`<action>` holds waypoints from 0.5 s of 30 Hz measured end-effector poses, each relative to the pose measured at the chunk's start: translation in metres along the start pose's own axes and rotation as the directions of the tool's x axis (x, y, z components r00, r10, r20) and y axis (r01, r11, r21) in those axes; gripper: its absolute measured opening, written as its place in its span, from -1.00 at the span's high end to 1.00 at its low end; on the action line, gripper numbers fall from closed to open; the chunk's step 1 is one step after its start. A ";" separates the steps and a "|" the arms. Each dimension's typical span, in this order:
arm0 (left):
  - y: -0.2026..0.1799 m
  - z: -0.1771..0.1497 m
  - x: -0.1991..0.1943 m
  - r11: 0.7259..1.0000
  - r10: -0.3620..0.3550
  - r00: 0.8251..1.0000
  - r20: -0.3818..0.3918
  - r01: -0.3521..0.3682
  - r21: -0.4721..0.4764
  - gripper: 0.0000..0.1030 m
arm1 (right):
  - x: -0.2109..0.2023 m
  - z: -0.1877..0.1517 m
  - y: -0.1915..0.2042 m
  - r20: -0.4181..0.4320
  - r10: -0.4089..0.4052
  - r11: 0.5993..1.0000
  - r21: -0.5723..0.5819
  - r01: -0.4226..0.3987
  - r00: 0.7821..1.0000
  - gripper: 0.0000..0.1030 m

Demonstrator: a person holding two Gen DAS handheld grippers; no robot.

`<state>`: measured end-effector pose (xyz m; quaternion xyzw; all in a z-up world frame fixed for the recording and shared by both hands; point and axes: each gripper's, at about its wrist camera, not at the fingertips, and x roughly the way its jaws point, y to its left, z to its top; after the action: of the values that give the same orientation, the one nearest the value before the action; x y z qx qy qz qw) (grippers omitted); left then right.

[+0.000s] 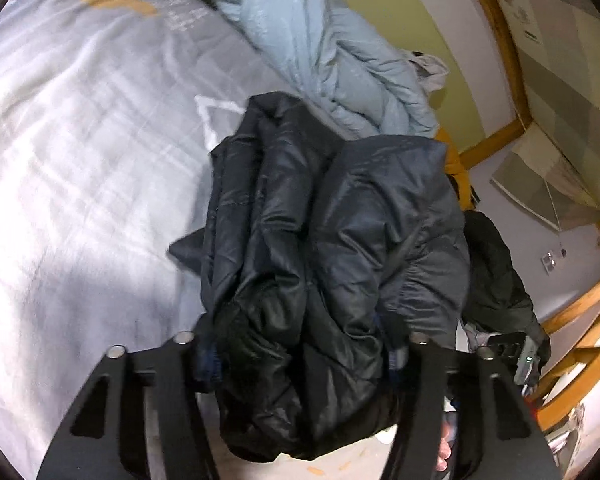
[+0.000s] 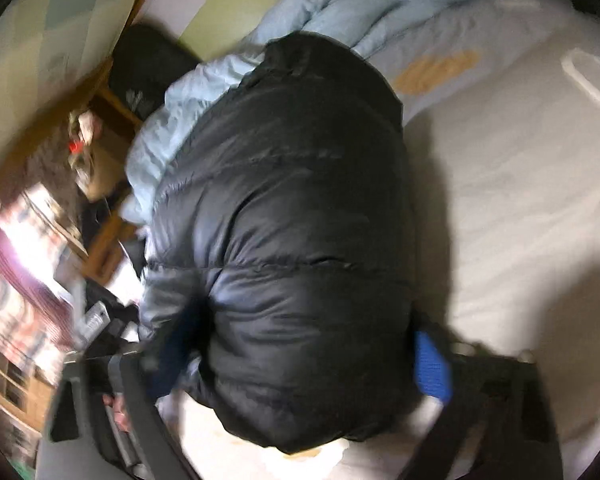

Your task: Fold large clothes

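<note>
Step in hand, as judged: mid-fold, the garment gathered up between both tools; the next move calls for laying the bundle down flat on the bed and pressing the quilted bulk so the fold holds.

1. Left gripper (image 1: pixel 300 344), black, two-fingered, with blue pads. Jaws stand wide, one at each side of a thick wad of fabric. The pads touch the cloth on both flanks, so the tool reads as clamped on the bundle.

2. Right gripper (image 2: pixel 296 364), black, blue pad plain on its right finger. Jaws likewise wide and pressed to either flank of the padded mass. The view is blurred; the grip is judged, not certain.

3. Black quilted puffer jacket (image 1: pixel 323 240), glossy and bulky. It fills the gap between both pairs of jaws and runs forward from them over the bed. The left wrist view shows it crumpled, in several loose folds. The right wrist view shows a smoother stitched panel (image 2: pixel 284 208).

4. Bed with a pale grey sheet (image 1: pixel 80 184), under and beyond the jacket; a white outline print and an orange patch mark it.

5. Pale blue rumpled duvet (image 1: pixel 339 52), heaped along the far edge of the bed, just beyond the jacket.

6. Wooden bed frame (image 1: pixel 495 136) and yellow-green wall, farthest.
</note>
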<state>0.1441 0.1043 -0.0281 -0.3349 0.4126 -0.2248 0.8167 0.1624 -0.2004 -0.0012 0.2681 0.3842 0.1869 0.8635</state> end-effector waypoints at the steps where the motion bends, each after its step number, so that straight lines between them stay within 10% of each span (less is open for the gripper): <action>1: -0.005 0.001 -0.001 1.000 0.004 1.000 0.006 -0.004 0.017 0.04 | -0.002 -0.001 0.008 0.016 -0.038 0.998 -0.051 0.039 0.999 -0.27; 15: -0.146 -0.001 0.052 0.966 -0.214 0.977 -0.015 0.214 0.147 0.10 | -0.149 0.042 0.012 0.269 -0.217 0.964 -0.092 0.249 0.938 -0.07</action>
<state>0.1586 -0.0280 0.0516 -0.3164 0.3557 -0.3415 0.8104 0.0989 -0.2830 0.1137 0.1881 0.2859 0.0704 0.9370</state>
